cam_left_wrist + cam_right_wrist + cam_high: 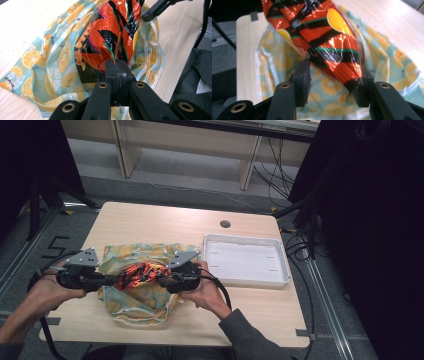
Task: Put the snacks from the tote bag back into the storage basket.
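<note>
A: Start at the left gripper [117, 65]. What are its 2 jaws doing?

B: Clamped tight together, with the end of the shiny orange-and-black foil packet [112, 32] pinched between them. The foil fans out just past the pads.

A: And the right gripper [332, 82]?

B: Its jaws stand partly apart with the other end of the packet [329, 40] lying between them. The foil touches the jaw on the right of that view, and the dark band of the packet meets the other one near its tip. Whether they really press it, I cannot tell; I would call it a loose bracket, not a firm pinch.

A: Where does the packet sit overall?

B: In the high view the foil packet [141, 273] stretches level between the left gripper [107, 281] and the right gripper [164, 279], held over a pale cloth bag printed with orange slices [137, 297]. The bag lies crumpled on the wooden table [150, 220], near the person's edge.

A: Anything farther out?

B: A white tray [280, 257] rests on the table well to the right of the bag, apart from it. A hand wraps each gripper, and a grey sleeve [250, 340] shows on the right arm.
</note>
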A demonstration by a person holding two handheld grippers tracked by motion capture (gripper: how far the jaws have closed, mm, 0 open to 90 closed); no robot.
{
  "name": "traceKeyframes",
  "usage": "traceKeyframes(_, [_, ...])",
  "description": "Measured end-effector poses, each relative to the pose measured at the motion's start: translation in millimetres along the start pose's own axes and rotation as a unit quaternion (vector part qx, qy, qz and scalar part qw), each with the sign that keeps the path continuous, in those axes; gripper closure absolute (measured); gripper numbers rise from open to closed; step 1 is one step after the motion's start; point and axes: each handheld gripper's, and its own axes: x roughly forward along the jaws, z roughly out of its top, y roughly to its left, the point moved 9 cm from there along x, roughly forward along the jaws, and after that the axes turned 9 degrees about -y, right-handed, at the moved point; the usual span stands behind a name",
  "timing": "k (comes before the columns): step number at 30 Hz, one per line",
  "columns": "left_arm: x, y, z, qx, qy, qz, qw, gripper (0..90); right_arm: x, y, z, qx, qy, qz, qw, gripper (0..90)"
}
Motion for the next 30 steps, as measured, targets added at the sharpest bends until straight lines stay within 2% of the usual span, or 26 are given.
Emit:
traceKeyframes(4, [-0.2, 1.6, 0.5, -0.010, -0.007, -0.003, 0.9999, 89.0, 1.5, 0.9, 1.9, 0.010, -0.007, -0.005, 0.9999, 61.7])
traceKeyframes(5, [1.1, 1.2, 1.9, -0.019, -0.018, 0.000, 0.9997, 88.9, 0.9, 0.1, 1.6, 0.015, -0.007, -0.005, 0.9999, 62.8])
traceKeyframes(7, [0.1, 2.7, -0.1, -0.017, -0.010, -0.003, 0.9998, 88.8, 1.7, -2.2, 2.9, 0.019, -0.021, -0.006, 0.9996, 67.9])
traceKeyframes(8, [1.8, 2.2, 1.1, -0.027, -0.021, 0.001, 0.9994, 88.8, 1.3, -2.8, 3.2, 0.025, -0.023, -0.003, 0.9994, 71.0])
traceKeyframes(9, [-0.1, 4.8, -0.8, -0.016, -0.010, 0.002, 0.9998, 88.7, 2.0, -3.4, 3.8, 0.025, -0.028, -0.001, 0.9993, 74.7])
traceKeyframes(13, [-0.4, 5.7, -0.1, -0.014, -0.008, 0.006, 0.9999, 88.2, 1.4, -4.6, 5.4, 0.020, -0.029, -0.002, 0.9994, 86.6])
traceKeyframes(14, [-0.5, 5.0, 0.5, -0.018, -0.010, 0.008, 0.9998, 87.7, 2.5, -5.4, 6.3, 0.016, -0.033, -0.006, 0.9993, 88.3])
traceKeyframes(15, [-1.5, 5.7, 0.8, -0.009, -0.010, 0.006, 0.9999, 86.8, 1.7, -5.0, 6.0, 0.016, -0.025, -0.002, 0.9996, 88.8])
traceKeyframes(17, [-2.1, 4.7, -0.1, -0.011, -0.012, 0.001, 0.9999, 84.3, 2.4, -6.4, 7.5, 0.012, -0.029, -0.007, 0.9995, 89.4])
traceKeyframes(18, [-3.4, 3.7, -1.8, -0.020, -0.010, 0.003, 0.9997, 81.6, 1.9, -5.9, 7.8, 0.013, -0.025, -0.007, 0.9996, 89.6])
traceKeyframes(19, [-5.0, 5.6, -2.1, -0.016, -0.013, 0.012, 0.9997, 76.0, 2.1, -4.7, 8.5, 0.013, -0.023, -0.002, 0.9997, 89.8])
traceKeyframes(20, [-6.5, 6.1, -3.1, -0.026, -0.013, 0.019, 0.9994, 68.3, 1.2, -5.1, 9.1, 0.011, -0.019, 0.000, 0.9998, 89.9])
traceKeyframes(21, [-8.6, 8.9, -3.8, -0.025, -0.018, 0.031, 0.9991, 61.5, 2.1, -6.3, 10.6, 0.007, -0.023, 0.001, 0.9997, 90.0])
traceKeyframes(22, [-10.4, 10.0, -5.4, -0.035, -0.019, 0.044, 0.9982, 54.8, 1.8, -5.8, 11.7, 0.013, -0.022, 0.004, 0.9997, 90.0])
traceKeyframes(23, [-12.6, 12.2, -8.0, -0.028, -0.021, 0.056, 0.9978, 51.9, 2.5, -7.2, 13.6, 0.009, -0.028, 0.005, 0.9996, 90.0])
traceKeyframes(24, [-14.5, 12.2, -12.6, -0.019, -0.018, 0.059, 0.9979, 49.4, 1.9, -7.7, 15.5, 0.009, -0.028, 0.009, 0.9995, 90.0])
traceKeyframes(26, [-14.2, 7.7, -28.4, -0.043, -0.016, 0.078, 0.9959, 44.6, 1.3, -8.7, 20.8, 0.016, -0.035, 0.011, 0.9992, 90.0])
traceKeyframes(27, [-12.4, 6.4, -36.8, -0.046, -0.011, 0.077, 0.9959, 43.8, 0.6, -7.4, 22.7, 0.024, -0.032, 0.019, 0.9990, 90.0])
traceKeyframes(29, [-7.1, 4.8, -51.7, -0.074, -0.011, 0.086, 0.9935, 41.1, 2.2, -8.6, 27.3, 0.024, -0.037, 0.020, 0.9988, 90.0])
traceKeyframes(30, [-5.4, 5.5, -58.8, -0.081, -0.001, 0.090, 0.9926, 38.7, 2.8, -9.0, 30.0, 0.024, -0.034, 0.022, 0.9989, 90.0])
